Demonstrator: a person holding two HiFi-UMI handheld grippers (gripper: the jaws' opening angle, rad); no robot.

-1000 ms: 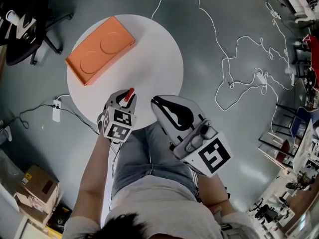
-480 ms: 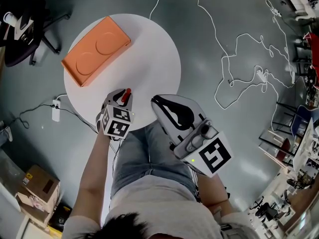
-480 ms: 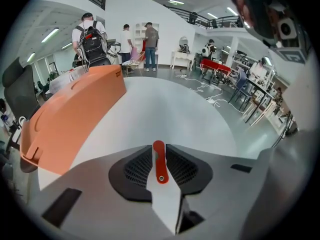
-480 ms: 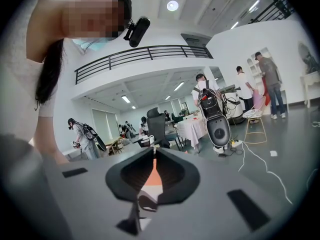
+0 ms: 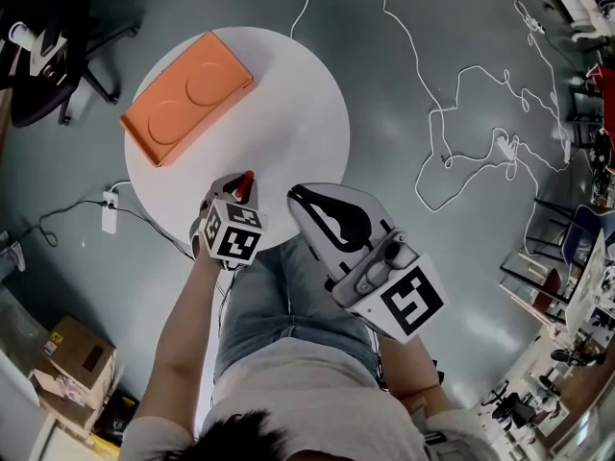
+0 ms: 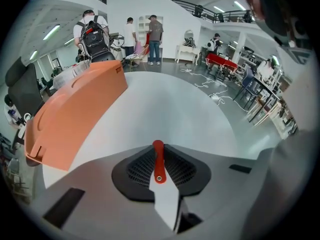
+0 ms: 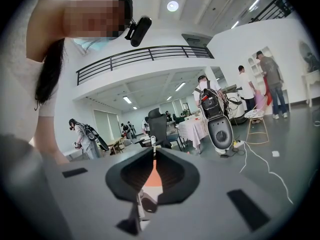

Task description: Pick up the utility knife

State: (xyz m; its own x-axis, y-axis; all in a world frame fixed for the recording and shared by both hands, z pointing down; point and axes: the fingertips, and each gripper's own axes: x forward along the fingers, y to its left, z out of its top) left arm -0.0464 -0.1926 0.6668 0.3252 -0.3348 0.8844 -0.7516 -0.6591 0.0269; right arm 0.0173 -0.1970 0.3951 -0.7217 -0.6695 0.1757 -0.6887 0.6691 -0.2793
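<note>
Knife: the utility knife (image 6: pixel 161 186) sits between the jaws of the left tongs (image 5: pixel 234 196), over the near edge of the counter (image 5: pixel 288 113). Its red end pokes out past the tips.
Long axis: it runs along the jaws' own line, red end forward and away from the person, pale body back towards the throat of the tongs.
Left tongs: closed narrow on the knife, gripping it by its flat sides.
Right tongs: the right tongs (image 5: pixel 294 193) have their tips together with nothing between them. They hang just beside the left pair, over the person's lap at the counter's edge.
Nearer hand: the left, since it already has the knife. The right takes no part.
Coming move: probably a straight lift. Whether the knife is already clear of the top cannot be told.
Counter: round, white and smooth. The orange box (image 5: pixel 187 96) lies on the far-left part, well apart from the knife, and the space between is bare.
Room: a large open hall with a grey floor. A white cable (image 5: pixel 461 113) trails across it, an office chair (image 5: pixel 43 60) stands at the left, and people stand far off.
</note>
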